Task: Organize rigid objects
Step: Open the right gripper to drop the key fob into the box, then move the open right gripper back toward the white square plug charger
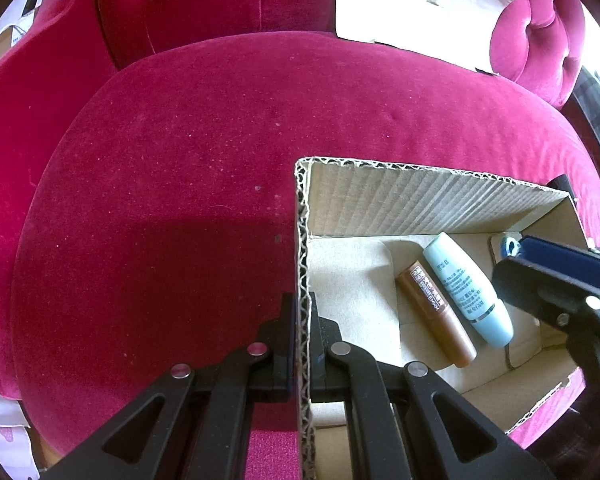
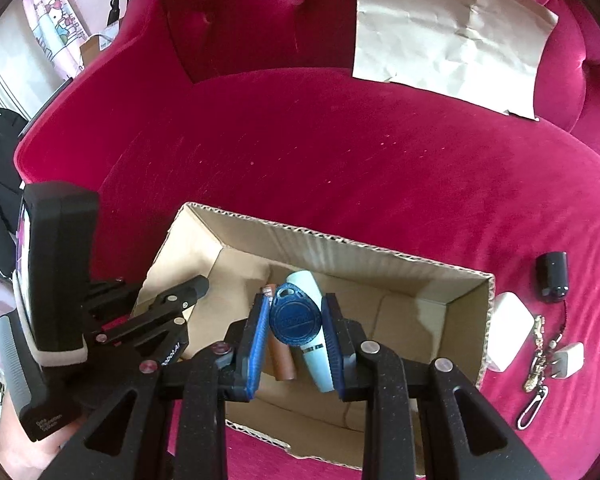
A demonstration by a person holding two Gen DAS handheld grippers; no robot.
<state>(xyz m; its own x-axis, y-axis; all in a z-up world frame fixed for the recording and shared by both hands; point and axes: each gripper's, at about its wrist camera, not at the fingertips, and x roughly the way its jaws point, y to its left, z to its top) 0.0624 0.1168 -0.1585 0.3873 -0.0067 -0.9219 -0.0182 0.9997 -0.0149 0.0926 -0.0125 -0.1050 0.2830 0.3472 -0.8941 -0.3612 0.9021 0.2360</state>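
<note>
An open cardboard box (image 1: pixel 420 196) (image 2: pixel 340 248) sits on a pink velvet sofa seat. Inside lie a brown tube (image 1: pixel 436 312) (image 2: pixel 280 364) and a pale blue tube (image 1: pixel 468 288) (image 2: pixel 304 280) side by side. My left gripper (image 1: pixel 300 332) is shut on the box's left wall; it shows in the right wrist view (image 2: pixel 188 292). My right gripper (image 2: pixel 296 320) is shut on a blue key fob (image 2: pixel 294 316) and holds it above the box's inside, over the tubes. The fob's ring end (image 1: pixel 510 246) shows in the left wrist view.
Right of the box on the seat lie a black fob (image 2: pixel 553 277), two white adapters (image 2: pixel 508 320) and a metal keychain (image 2: pixel 536 372). A sheet of brown paper (image 2: pixel 448 20) leans against the sofa back. The sofa seat (image 1: pixel 160 200) stretches left of the box.
</note>
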